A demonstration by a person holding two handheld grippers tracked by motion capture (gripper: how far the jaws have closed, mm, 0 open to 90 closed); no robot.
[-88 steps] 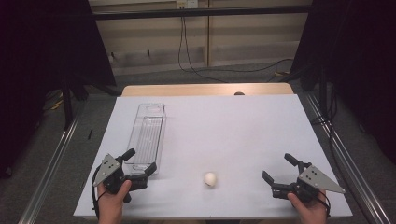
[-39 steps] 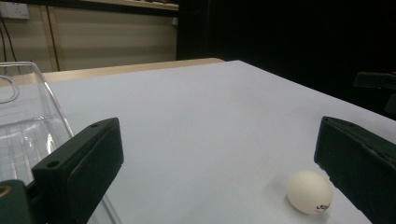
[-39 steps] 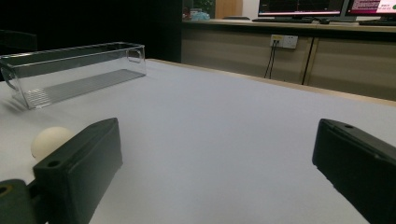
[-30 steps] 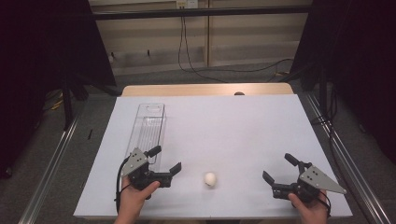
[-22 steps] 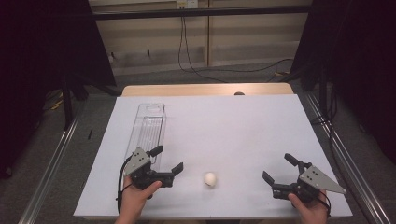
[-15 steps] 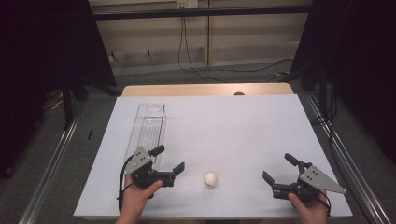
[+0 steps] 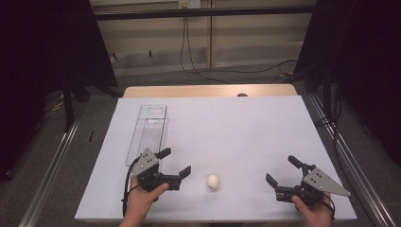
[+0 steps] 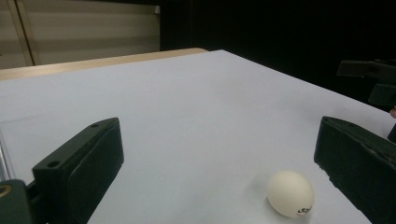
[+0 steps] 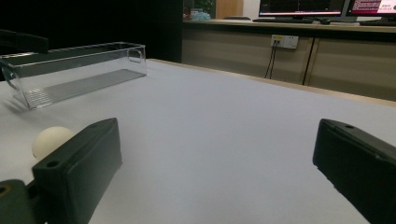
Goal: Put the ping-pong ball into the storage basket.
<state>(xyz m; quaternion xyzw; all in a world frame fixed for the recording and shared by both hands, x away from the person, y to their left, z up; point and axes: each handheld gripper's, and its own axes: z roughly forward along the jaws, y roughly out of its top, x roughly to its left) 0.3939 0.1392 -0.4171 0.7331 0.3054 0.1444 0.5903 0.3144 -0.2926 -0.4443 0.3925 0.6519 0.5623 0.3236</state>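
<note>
While dark curtains flank | white table [image 7: 227, 127] | wood edge | ball [image 7: 213, 181]

Place: a lab or test room set up for recording.
Worktop [image 7: 246, 127]: covered by a plain white sheet, wooden edge showing at the far side.
Surround: black curtains [image 7: 52, 42] hang on both sides (like a booth), with metal rails [image 7: 49, 165] along the floor.
Wall: cables [image 7: 189, 42] hang down from a socket [image 7: 186, 4].
Background: computer monitors [image 9: 303, 7] on a long counter, with a wall socket [image 9: 284, 41] below them.
</note>
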